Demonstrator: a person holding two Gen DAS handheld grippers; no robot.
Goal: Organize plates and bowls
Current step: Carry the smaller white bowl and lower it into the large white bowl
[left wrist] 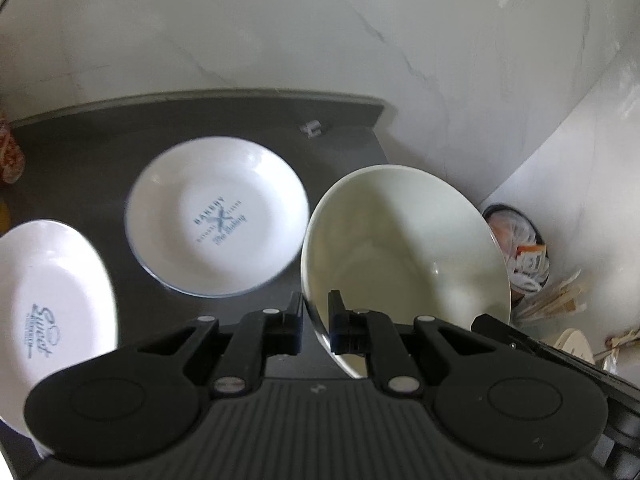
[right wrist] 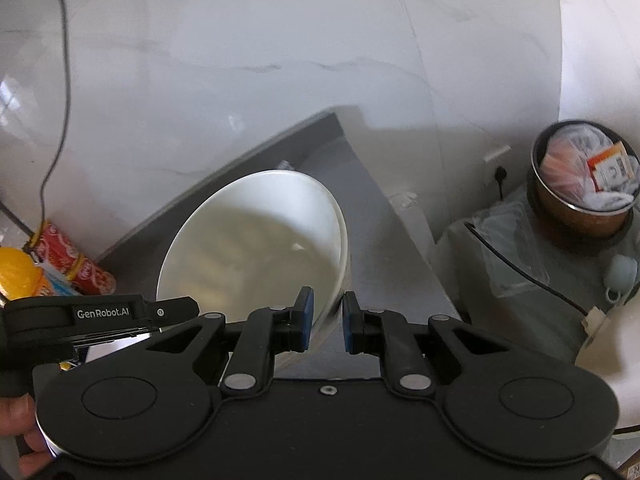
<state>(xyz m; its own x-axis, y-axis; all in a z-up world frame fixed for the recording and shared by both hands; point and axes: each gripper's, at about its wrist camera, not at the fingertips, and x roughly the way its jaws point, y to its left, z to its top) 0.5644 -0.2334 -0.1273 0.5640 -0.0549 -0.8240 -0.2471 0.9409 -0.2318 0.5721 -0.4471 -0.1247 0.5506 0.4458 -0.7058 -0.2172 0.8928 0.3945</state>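
We have the big cream ceramic bowl [left wrist: 404, 248] tilted, off the dark grey counter [left wrist: 100, 144], both tongs pinching opposite rims: left gripper [left wrist: 314, 322] and right gripper [right wrist: 325, 320] each clamped on it. From the left one, the white printed plate [left wrist: 218, 216] lies at eleven o'clock, nearest landing spot, we reckon.

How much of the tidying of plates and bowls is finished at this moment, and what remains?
Done: nothing looks stacked yet. The plate printed "Bakery" and the plate printed "Sweet" lie apart on the grey counter.
In hand: the cream bowl is held tilted, with the left claw and the right claw each pinching its rim.
Left: setting the bowl down and grouping the two plates.
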